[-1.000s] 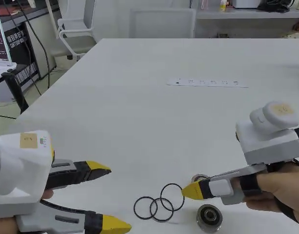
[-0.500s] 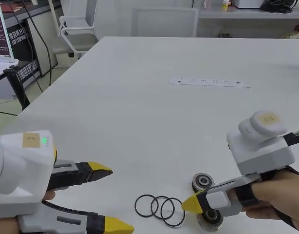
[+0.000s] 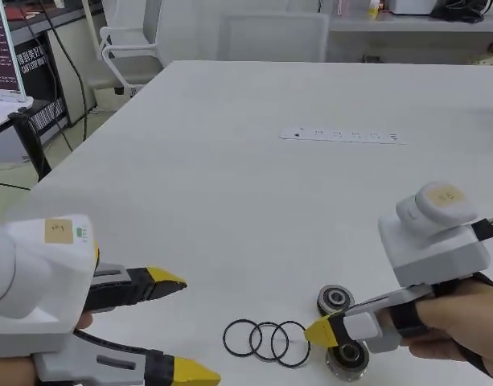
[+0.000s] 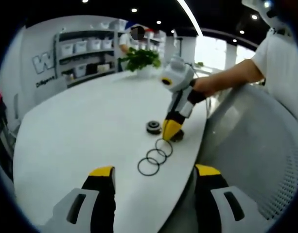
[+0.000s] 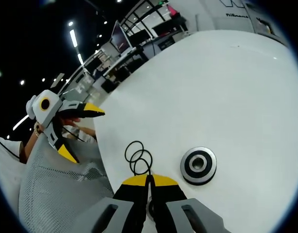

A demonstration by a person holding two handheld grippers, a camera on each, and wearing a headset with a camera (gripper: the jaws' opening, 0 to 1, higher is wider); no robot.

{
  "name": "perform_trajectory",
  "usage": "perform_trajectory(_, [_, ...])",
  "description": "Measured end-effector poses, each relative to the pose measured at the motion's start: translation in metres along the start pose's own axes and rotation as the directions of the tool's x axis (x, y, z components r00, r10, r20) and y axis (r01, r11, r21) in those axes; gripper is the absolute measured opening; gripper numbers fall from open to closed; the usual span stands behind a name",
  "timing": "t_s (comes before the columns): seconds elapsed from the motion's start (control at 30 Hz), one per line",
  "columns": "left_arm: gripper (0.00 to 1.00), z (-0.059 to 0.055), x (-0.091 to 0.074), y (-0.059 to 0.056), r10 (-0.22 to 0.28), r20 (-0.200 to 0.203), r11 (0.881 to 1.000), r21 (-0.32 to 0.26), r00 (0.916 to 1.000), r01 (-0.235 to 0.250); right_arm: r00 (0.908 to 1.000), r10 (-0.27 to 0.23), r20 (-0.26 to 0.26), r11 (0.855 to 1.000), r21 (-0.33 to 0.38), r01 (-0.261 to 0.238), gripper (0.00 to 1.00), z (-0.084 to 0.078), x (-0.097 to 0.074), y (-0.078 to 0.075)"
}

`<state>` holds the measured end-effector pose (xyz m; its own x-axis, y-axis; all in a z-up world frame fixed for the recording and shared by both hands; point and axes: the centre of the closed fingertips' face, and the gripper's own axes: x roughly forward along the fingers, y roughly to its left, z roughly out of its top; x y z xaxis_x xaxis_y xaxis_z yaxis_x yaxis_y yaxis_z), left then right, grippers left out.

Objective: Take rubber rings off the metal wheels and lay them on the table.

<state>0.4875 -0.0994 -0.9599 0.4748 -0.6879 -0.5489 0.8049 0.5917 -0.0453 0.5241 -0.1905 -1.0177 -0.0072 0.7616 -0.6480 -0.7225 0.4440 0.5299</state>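
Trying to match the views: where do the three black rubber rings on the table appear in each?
Head view: black rubber rings in a row, bottom centre.
Left gripper view: rings at centre, beyond the open jaws.
Right gripper view: rings lower centre-left, just beyond the shut jaws.
Shared landmark: the round metal wheel lying clear of the jaws.

3 rubber rings and 2 metal wheels.

Left tool white; jaws black, yellow-tipped
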Motion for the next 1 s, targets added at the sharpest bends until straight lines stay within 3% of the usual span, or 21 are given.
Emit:
perform_trajectory(0.73, [0.65, -0.0015, -0.0001, 0.0017, 0.008, -0.006, 1.0, -0.006, 0.9999, -0.008, 0.9996, -0.026, 0.005, 0.999, -0.028, 0.027, 0.03, 0.0015, -0.0011, -0.0048])
perform_trajectory(1.0, [0.65, -0.002, 0.0, 0.0016, 0.009, -0.01, 1.0, -0.005, 0.9999, -0.009, 0.9988, -0.028, 0.041, 0.999, -0.029, 0.03, 0.04, 0.0092, -0.0077, -0.0019])
